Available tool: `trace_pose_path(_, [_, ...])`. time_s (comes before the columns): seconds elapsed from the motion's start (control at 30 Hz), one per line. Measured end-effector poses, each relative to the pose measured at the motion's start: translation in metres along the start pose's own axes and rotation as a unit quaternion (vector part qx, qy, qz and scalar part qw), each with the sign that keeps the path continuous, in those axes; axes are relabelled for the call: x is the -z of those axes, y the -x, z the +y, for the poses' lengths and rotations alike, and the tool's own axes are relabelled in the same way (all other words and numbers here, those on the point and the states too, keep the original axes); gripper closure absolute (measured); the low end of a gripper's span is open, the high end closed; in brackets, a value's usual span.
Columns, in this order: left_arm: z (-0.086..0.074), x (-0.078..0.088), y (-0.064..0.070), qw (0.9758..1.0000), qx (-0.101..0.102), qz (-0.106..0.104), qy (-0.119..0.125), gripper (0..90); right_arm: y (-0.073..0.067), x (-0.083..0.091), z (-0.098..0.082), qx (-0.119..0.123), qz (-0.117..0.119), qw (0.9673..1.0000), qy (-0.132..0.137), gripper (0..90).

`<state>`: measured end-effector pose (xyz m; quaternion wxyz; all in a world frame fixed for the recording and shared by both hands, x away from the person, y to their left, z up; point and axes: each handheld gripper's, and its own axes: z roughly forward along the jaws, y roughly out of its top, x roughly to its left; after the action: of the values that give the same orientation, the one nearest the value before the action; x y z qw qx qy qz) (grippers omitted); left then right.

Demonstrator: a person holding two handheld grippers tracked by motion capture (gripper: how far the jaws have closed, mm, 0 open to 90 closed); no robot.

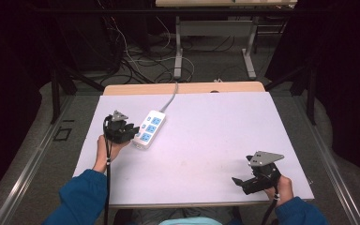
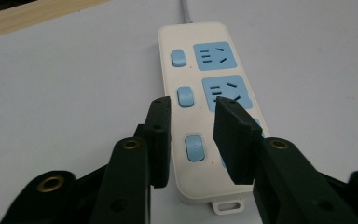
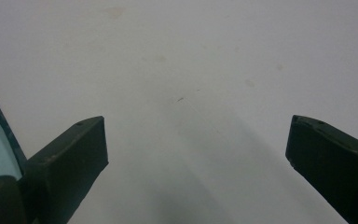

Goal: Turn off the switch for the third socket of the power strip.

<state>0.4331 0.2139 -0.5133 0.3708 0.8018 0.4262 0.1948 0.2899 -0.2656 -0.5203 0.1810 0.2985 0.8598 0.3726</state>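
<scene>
Over the near end of the power strip (image 2: pixel 208 107) I hold my left gripper (image 2: pixel 193 112), its jaws drawn in to a narrow gap that straddles the column of blue rocker switches. The left-hand pad sits at the strip's long edge, the other hangs over the blue sockets, and the lowest switch (image 2: pixel 195 148) shows in the gap between them. I judge the narrowing is meant to bring a pad tip close enough to work a switch, not to carry the strip: the pads do not press its sides, so nothing is gripped.

From the high view, the strip (image 1: pixel 148 130) lies flat on the white counter (image 1: pixel 215 131) towards its far left part, angled, with its grey cable (image 1: pixel 170 99) running off the far edge. That slack cable keeps it where my left gripper (image 1: pixel 130 132) can come at it from the near end without reaching across.

My right gripper (image 1: pixel 240 182) rests near the front right corner, well apart from the strip, jaws wide and bare over plain counter (image 3: pixel 186 70). I judge it is parked there to stay clear.
</scene>
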Motion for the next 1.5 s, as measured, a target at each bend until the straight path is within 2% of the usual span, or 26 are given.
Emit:
trace_pose_path(0.13, [0.001, 0.000, 0.000, 1.0000, -0.005, -0.004, -0.007, 79.4, -0.001, 0.000, 0.000, -0.006, -0.001, 1.0000, -0.001, 4.8])
trace_pose_path(0.17, [0.001, -0.001, 0.000, 1.0000, -0.007, -0.003, -0.004, 79.4, -0.001, 0.000, 0.000, -0.006, -0.001, 1.0000, -0.001, 4.8])
trace_pose_path(0.2, [0.001, -0.002, 0.001, 0.9999, -0.007, -0.006, -0.008, 84.0, -0.001, 0.001, 0.000, -0.005, -0.001, 1.0000, -0.001, 4.8])
trace_pose_path(0.33, [0.000, -0.005, 0.002, 0.9999, -0.007, -0.011, -0.008, 89.6, -0.001, 0.000, 0.000, -0.006, -0.001, 1.0000, 0.000, 4.8])
trace_pose_path(0.53, [-0.002, -0.007, 0.001, 0.9998, -0.008, -0.015, -0.005, 89.9, -0.001, 0.000, 0.000, -0.006, 0.000, 1.0000, -0.001, 4.9])
trace_pose_path(0.73, [-0.006, -0.012, -0.002, 0.9996, -0.008, -0.015, -0.020, 89.9, -0.001, 0.000, 0.000, -0.005, -0.001, 1.0000, 0.000, 5.0])
trace_pose_path(1.0, [-0.009, -0.017, -0.004, 0.9996, -0.012, -0.013, -0.023, 89.9, -0.001, 0.000, 0.000, -0.005, -0.001, 1.0000, -0.002, 5.1])
trace_pose_path(1.1, [-0.010, -0.019, -0.002, 0.9997, -0.009, -0.009, -0.020, 89.9, -0.001, 0.000, 0.000, -0.005, -0.001, 1.0000, -0.002, 5.1])
trace_pose_path(1.13, [-0.009, -0.018, -0.002, 0.9994, -0.012, -0.014, -0.030, 89.9, -0.001, 0.000, -0.001, -0.006, -0.001, 1.0000, -0.002, 5.1])
trace_pose_path(1.37, [-0.010, -0.021, -0.002, 0.9993, -0.013, -0.017, -0.031, 90.0, -0.001, 0.000, 0.000, -0.006, -0.001, 1.0000, -0.002, 5.1])
trace_pose_path(1.43, [-0.011, -0.021, -0.001, 0.9995, -0.010, -0.009, -0.028, 90.0, -0.001, 0.000, -0.001, -0.006, -0.001, 1.0000, -0.003, 5.1])
trace_pose_path(1.5, [-0.011, -0.021, 0.000, 0.9993, -0.011, -0.012, -0.033, 90.0, -0.001, 0.000, -0.001, -0.006, -0.001, 1.0000, -0.003, 5.1])
